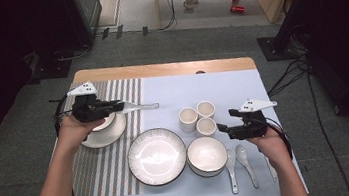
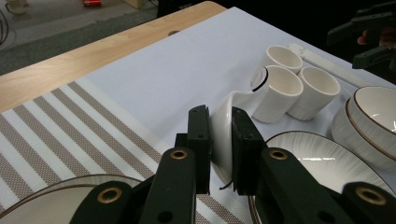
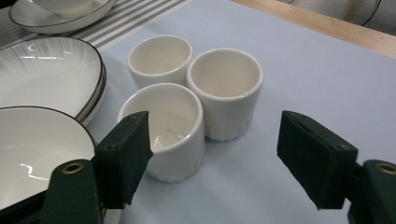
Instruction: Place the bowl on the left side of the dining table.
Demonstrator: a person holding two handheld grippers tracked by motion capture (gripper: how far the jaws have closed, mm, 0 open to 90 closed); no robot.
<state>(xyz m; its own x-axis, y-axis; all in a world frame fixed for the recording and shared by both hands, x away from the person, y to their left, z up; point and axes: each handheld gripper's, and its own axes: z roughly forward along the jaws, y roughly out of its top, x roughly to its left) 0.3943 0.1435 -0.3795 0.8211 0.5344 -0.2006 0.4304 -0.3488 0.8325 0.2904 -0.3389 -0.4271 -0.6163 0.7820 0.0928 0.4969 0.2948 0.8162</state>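
Left tool (image 2: 219,144) clenched on a white spoon (image 1: 136,107) carried level above the bench (image 1: 171,86), thin slick handle liable to pivot or slip onto the plate (image 1: 157,156); right tool (image 3: 212,161) released, gaping near three cups (image 3: 196,88), apt to knock one

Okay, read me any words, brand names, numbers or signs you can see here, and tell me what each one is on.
None can be read.
Cups, bowl, plates, spoons and the spoon in the left gripper: plain white, unmarked.
Red cans on the far floor: print too small and blurred to read.
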